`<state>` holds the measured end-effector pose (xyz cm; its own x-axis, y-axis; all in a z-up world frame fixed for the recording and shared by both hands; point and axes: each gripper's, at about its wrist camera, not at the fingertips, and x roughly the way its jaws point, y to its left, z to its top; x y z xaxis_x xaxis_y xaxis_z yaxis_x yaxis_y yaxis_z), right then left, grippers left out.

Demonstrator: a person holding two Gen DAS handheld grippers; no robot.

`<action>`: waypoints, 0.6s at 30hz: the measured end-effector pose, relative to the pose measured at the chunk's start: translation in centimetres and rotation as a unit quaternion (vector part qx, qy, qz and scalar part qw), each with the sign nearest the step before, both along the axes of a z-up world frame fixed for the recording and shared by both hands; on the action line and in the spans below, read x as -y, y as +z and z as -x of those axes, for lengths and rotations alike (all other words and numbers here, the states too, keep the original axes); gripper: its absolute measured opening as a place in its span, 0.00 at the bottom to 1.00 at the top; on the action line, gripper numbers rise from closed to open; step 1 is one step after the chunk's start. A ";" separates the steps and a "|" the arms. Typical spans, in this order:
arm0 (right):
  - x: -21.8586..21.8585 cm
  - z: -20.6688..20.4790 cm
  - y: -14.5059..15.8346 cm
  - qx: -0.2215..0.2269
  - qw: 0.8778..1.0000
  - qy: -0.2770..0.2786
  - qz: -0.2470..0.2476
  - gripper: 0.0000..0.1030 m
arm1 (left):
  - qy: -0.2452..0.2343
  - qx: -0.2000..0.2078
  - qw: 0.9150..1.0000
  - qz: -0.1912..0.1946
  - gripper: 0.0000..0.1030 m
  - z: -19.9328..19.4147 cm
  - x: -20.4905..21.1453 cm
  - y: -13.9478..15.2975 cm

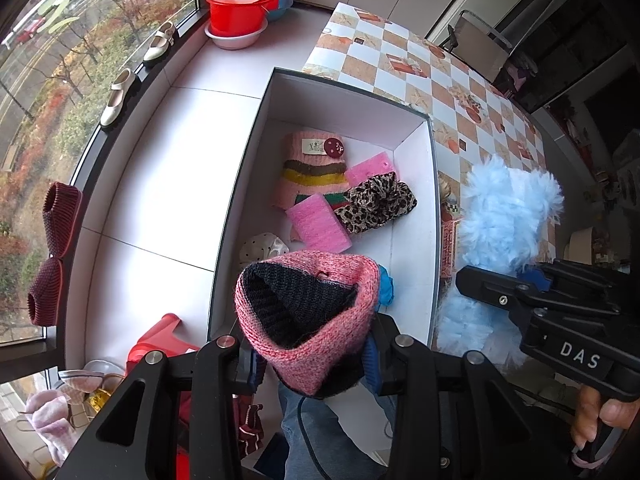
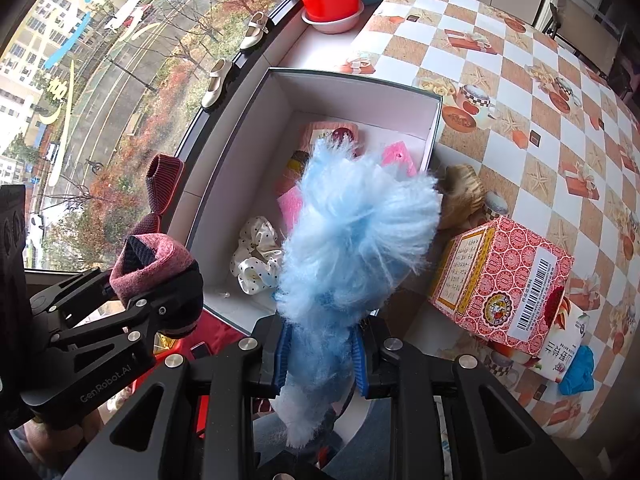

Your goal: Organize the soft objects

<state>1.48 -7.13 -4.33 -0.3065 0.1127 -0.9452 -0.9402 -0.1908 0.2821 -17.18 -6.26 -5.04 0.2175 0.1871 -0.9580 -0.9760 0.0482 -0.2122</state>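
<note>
A pink knit hat (image 1: 308,320) is clamped in the left gripper (image 1: 312,364) above the white box (image 1: 248,184), while a fluffy blue item (image 2: 348,248) is pinched by the right gripper (image 2: 320,356) alongside.

A table (image 2: 520,92) covered in a checkered cloth is seen; the open white box (image 2: 434,120) rests at its left edge, a red patterned carton (image 2: 504,280) nearer right.
</note>
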 end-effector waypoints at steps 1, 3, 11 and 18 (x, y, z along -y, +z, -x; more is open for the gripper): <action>0.0 0.0 0.0 0.000 1.000 0.000 0.000 0.25 | -0.001 -0.001 1.000 0.001 0.40 0.0 -0.1 -0.1; 0.0 0.1 -0.2 0.001 1.000 0.001 0.000 0.25 | -0.003 -0.003 1.000 0.002 0.40 -0.1 -0.2 -0.2; -0.9 0.7 -0.6 0.001 1.000 0.004 0.005 0.25 | -0.014 -0.010 1.000 0.007 0.40 -0.6 -1.0 -0.5; -3.7 1.4 0.1 -0.005 1.000 -0.001 -0.003 0.25 | -0.019 -0.019 1.000 0.007 0.40 -1.0 -2.6 -0.8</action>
<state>0.09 -3.45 -4.27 -0.3164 0.1182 -0.9412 -0.9374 -0.1914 0.2910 -16.18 -3.63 -5.82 0.1886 0.1655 -0.9680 -0.9807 0.0832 -0.1768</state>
